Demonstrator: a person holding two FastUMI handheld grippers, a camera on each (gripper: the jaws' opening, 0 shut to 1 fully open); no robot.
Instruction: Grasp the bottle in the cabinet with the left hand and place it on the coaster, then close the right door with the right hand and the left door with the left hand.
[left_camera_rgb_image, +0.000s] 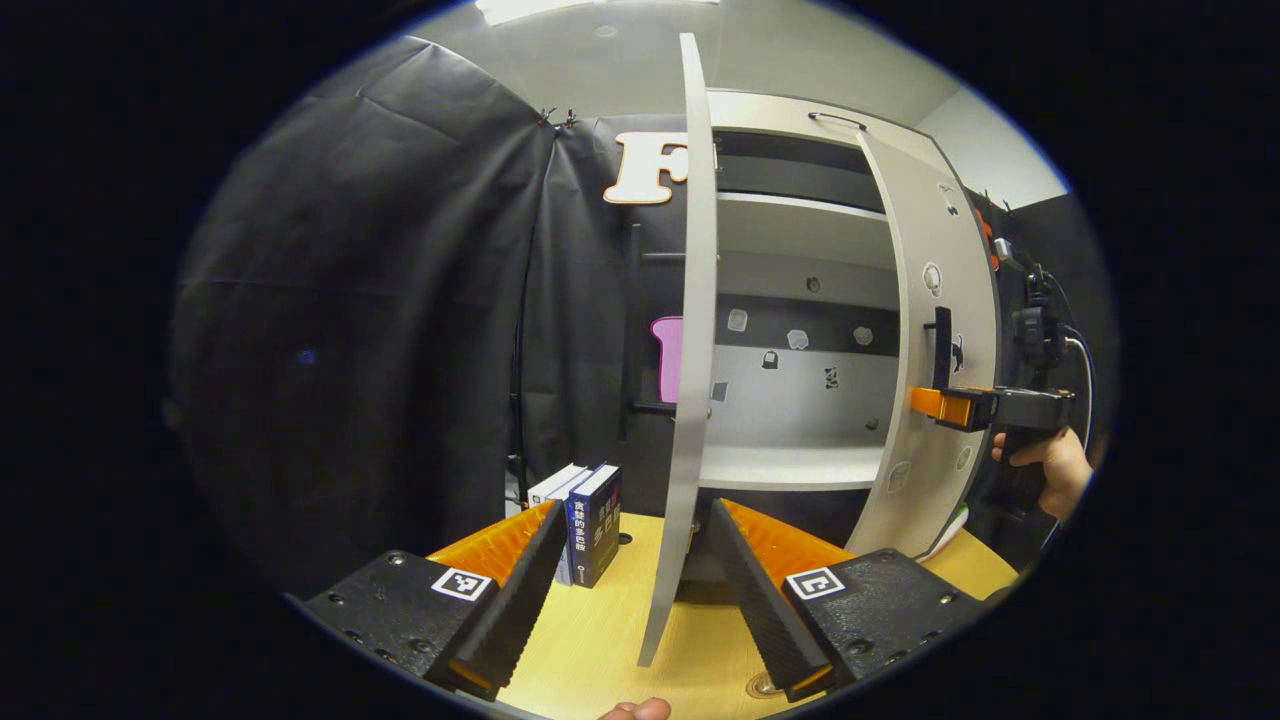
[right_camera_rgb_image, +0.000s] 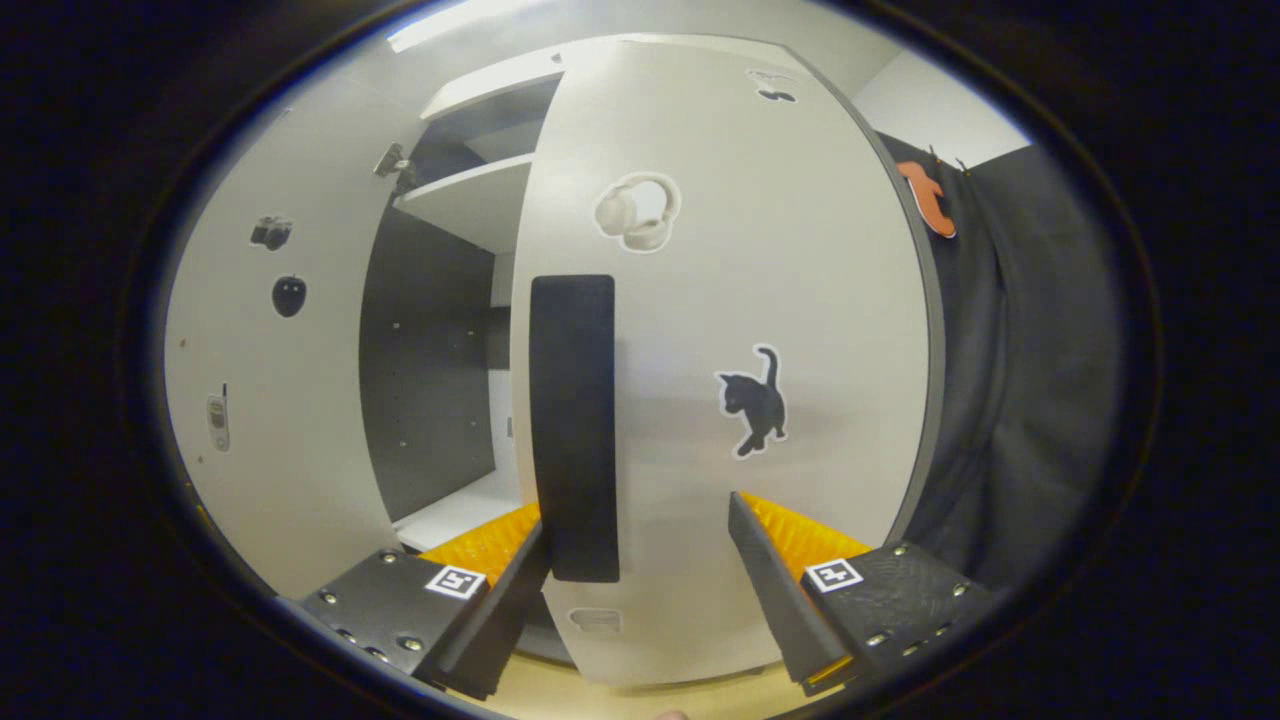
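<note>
The pale wooden surface (left_camera_rgb_image: 610, 640) runs under both claws, with black cloth walling the booth behind and to the sides. In the left gripper view, the left claw (left_camera_rgb_image: 625, 610) hangs with its fingers spread apart, holding nothing; the thin edge of the cabinet's left door (left_camera_rgb_image: 690, 380) stands upright in the gap between them, swung wide. Just beyond its left finger a few books (left_camera_rgb_image: 585, 520) stand upright on the surface. Ahead lies the open cabinet (left_camera_rgb_image: 800, 400), its lower shelf (left_camera_rgb_image: 790, 465) bare; I cannot tell where the bottle or coaster sit. Far to the right, a hand (left_camera_rgb_image: 1045, 465) holds the right claw (left_camera_rgb_image: 945, 405) against the right door (left_camera_rgb_image: 930, 400), near its dark handle (left_camera_rgb_image: 940, 345).

In the right gripper view, the right claw (right_camera_rgb_image: 640, 590) is spread apart, the handle (right_camera_rgb_image: 572, 430) just before its left finger. The right door (right_camera_rgb_image: 740, 330) is partly swung, leaving a gap to the cabinet interior on the left.
</note>
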